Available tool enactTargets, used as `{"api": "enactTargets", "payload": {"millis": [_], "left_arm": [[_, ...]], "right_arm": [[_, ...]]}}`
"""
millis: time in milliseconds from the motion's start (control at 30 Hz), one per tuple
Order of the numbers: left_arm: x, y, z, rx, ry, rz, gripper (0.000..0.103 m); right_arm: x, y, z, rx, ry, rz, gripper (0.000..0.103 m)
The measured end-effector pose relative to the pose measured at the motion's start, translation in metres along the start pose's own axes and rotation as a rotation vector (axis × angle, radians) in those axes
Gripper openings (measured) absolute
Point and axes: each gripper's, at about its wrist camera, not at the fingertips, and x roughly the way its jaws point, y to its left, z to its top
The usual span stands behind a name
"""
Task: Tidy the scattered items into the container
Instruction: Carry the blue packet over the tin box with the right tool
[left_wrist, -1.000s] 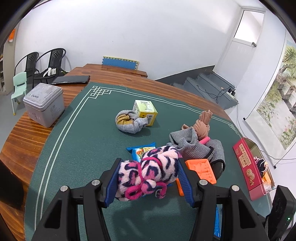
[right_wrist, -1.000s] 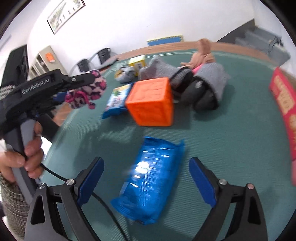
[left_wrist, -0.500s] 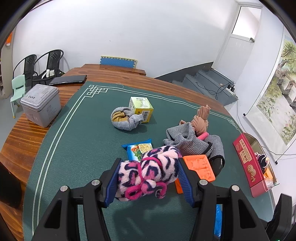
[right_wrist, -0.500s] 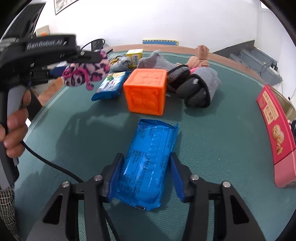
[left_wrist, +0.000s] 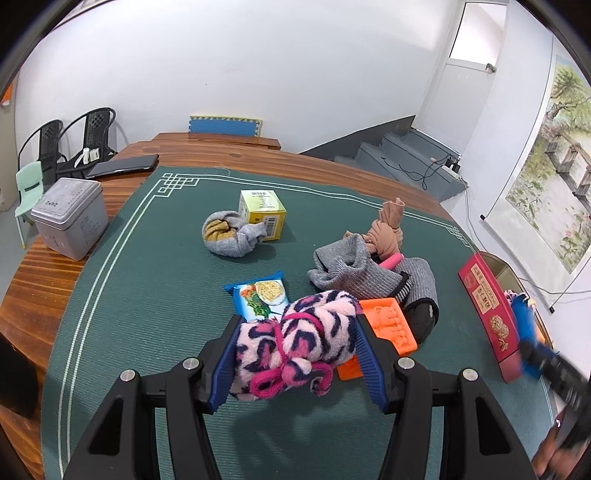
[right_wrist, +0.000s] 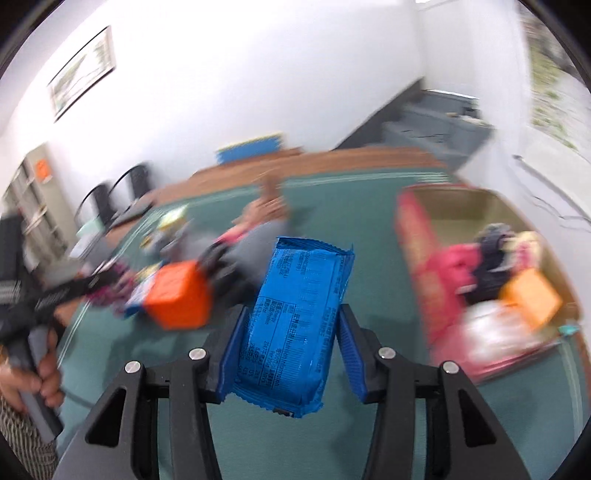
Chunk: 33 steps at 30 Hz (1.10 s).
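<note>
Green table mat below: left gripper clamped on pink leopard-print sock bundle, right gripper, jaws just closed, pinching blue snack packet, lifted clear for red box ahead-right.

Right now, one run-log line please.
left gripper: shut on pink sock bundle | right gripper: shut on blue packet, lifted | red box: ahead

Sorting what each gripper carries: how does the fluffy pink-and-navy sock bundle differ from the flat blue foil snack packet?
The fluffy pink-and-navy sock bundle is plush, rounded and patterned; the flat blue foil snack packet is smooth, thin and printed with text. The bundle lies across the left gripper; the packet sticks out lengthwise from the right gripper. Both are clamped between blue pads, lifted off the green mat.
</note>
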Motion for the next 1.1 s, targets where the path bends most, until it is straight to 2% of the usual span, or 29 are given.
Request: {"api": "enactTargets", "payload": {"millis": [133,300,500,600,767,933,1100], "left_arm": [[0.004,-0.007,-0.003,0.021,0.009,0.002,0.060],[0.008,-0.018,-0.007,0.054,0.017,0.008,0.060],[0.007,-0.025,-0.008,0.077,0.010,0.018,0.060],[0.007,-0.026,-0.007,0.079,0.009,0.022,0.060],[0.005,-0.033,-0.005,0.083,0.008,0.022,0.060],[0.000,-0.050,-0.003,0.100,-0.001,0.009,0.060],[-0.003,-0.077,-0.002,0.128,-0.005,-0.014,0.060]], "right_arm": [[-0.013,-0.055,0.012,0.045,-0.056,-0.155,0.052],[0.001,-0.094,0.023,0.028,-0.044,-0.247,0.052],[0.029,-0.106,0.020,-0.013,0.019,-0.251,0.052],[0.026,-0.109,0.019,-0.057,0.021,-0.248,0.052],[0.029,-0.100,0.013,-0.225,0.057,-0.268,0.054],[0.027,-0.099,0.007,-0.316,0.093,-0.247,0.056],[0.025,-0.115,0.000,-0.307,0.139,-0.176,0.056]]}}
